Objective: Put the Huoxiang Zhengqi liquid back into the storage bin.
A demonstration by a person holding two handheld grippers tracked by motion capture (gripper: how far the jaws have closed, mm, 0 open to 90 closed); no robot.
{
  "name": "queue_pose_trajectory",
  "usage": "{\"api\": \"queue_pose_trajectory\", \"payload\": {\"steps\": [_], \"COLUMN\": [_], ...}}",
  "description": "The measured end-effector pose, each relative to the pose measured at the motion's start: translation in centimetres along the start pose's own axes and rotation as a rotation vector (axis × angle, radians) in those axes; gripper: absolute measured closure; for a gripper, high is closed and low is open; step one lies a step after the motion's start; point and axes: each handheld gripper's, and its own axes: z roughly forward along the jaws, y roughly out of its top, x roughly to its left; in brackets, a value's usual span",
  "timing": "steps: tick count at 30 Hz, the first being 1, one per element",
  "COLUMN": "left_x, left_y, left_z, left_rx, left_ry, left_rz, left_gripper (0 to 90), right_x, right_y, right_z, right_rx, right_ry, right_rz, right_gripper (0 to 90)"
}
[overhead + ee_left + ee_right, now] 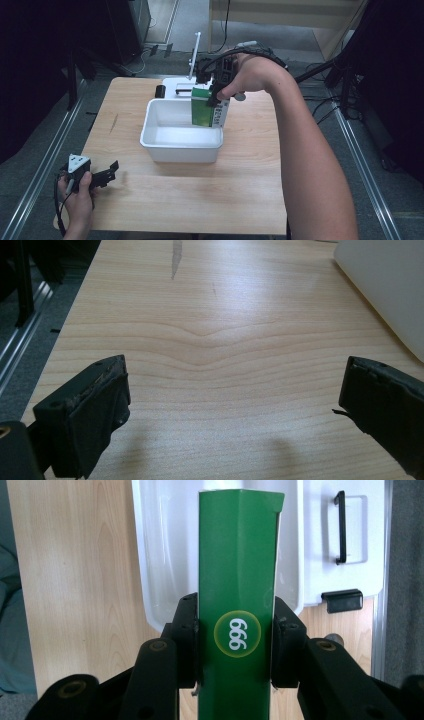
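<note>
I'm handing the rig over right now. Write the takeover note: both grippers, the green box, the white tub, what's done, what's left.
Right gripper: shut on the green box, jaws pressed on its two sides near the "999" mark. It holds the box upright over the far right corner of the white tub; whether the box touches the tub floor cannot be told.
Left gripper: open, holding nothing, low over the wooden table near the front left corner, apart from the tub.
Done: box picked up and brought to the tub.
Left, probably: lower the box into the tub, open the jaws, pull the right hand back.
</note>
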Motion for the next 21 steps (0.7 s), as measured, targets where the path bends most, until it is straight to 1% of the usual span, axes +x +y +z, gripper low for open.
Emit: {"api": "queue_pose_trajectory", "payload": {"steps": [5,7,9,10,13,14,16,19,21], "left_x": [0.0,0.0,0.1,0.1,0.1,0.1,0.1,0.1,0.1], "left_y": [0.0,0.0,0.0,0.0,0.0,0.0,0.0,0.0,0.0], "left_z": [0.0,0.0,0.0,0.0,0.0,0.0,0.0,0.0,0.0], "left_rx": [-0.001,-0.002,-0.002,-0.002,-0.002,-0.005,-0.004,-0.003,-0.003], "left_ry": [-0.002,-0.003,-0.004,-0.005,-0.004,-0.006,-0.004,-0.005,-0.005], "left_rz": [-0.006,-0.008,-0.008,-0.010,-0.010,-0.014,-0.012,-0.013,-0.013], "left_gripper": [0.9,0.9,0.9,0.9,0.9,0.9,0.9,0.9,0.9], "right_x": [-0.4,-0.4,-0.5,-0.5,-0.6,-0.7,-0.6,-0.7,-0.7], "right_y": [0.7,0.7,0.8,0.9,1.0,1.0,1.0,0.9,0.8], "right_z": [1.0,1.2,1.4,1.8,2.1,2.3,2.3,2.9,3.2], "right_rx": [0.010,0.009,0.008,0.009,0.017,0.008,0.016,0.016,0.018], "right_ry": [-0.001,0.001,0.003,0.006,0.006,0.009,0.009,0.016,0.018], "right_rz": [-0.024,-0.017,-0.024,-0.039,-0.035,-0.050,-0.042,-0.057,-0.057], "right_gripper": [64.4,64.4,64.4,64.4,64.3,64.4,64.3,64.3,64.3]}}
